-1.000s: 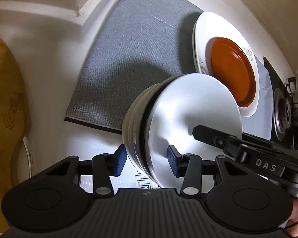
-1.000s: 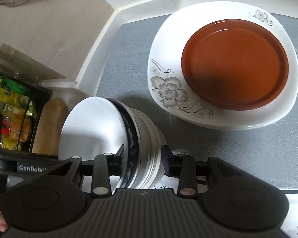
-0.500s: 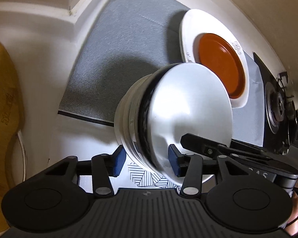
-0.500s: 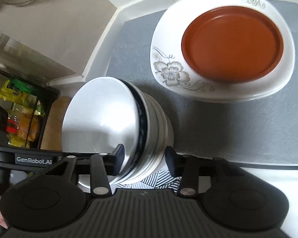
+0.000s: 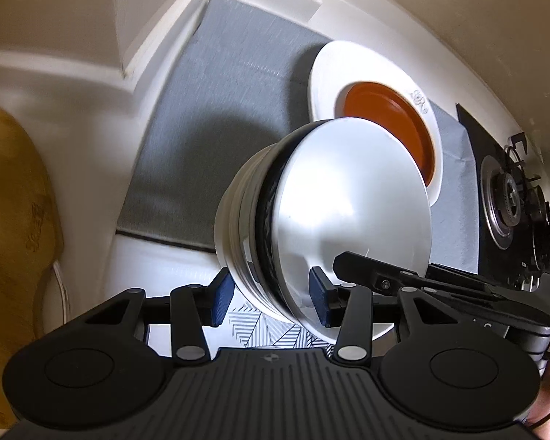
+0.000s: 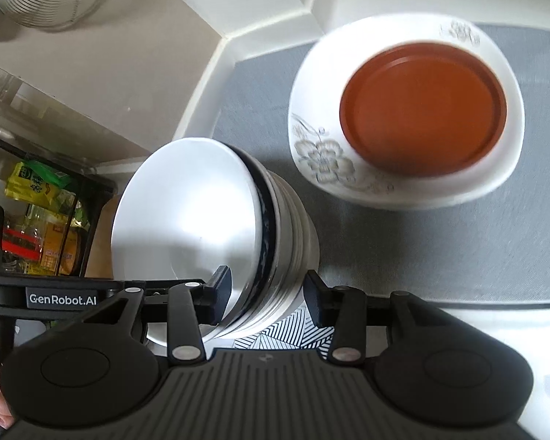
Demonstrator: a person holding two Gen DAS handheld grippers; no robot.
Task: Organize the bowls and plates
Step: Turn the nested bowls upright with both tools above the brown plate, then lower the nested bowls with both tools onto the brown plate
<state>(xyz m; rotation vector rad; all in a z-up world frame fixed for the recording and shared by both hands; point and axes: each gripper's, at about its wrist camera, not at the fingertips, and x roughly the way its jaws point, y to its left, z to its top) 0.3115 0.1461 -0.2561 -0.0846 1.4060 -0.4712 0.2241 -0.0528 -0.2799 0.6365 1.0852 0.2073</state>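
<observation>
Both grippers are holding one stack of bowls (image 5: 322,220) between them, clear of the worktop (image 5: 91,146). The left gripper (image 5: 271,300) is standing part open, its blue pads (image 5: 222,299) pinching the stack's rims at the near edge; the right gripper (image 6: 264,295) is doing the same on the opposite rim, one jaw inside the top bowl and one against the outer wall. The stack (image 6: 216,227) is lying tilted in each view, its axis running from the gripper at 6 o'clock up towards 12.

The relation that is mattering: the grey mat (image 5: 209,110) is lying ahead of the stack, and on it the white plate (image 6: 403,183) with the brown plate (image 6: 421,110) nested inside is sitting at 1 o'clock from both grippers. Free mat is lying at 11 o'clock in the left view. The right gripper is looking nearer the plates. I judge the stack is heading for the mat beside them and needs levelling first.

Writing: "GenRobot.AI" is showing on the left gripper's arm (image 6: 62,299) in the right view. Packets (image 6: 36,183) at 9 o'clock are carrying print too small to read.
</observation>
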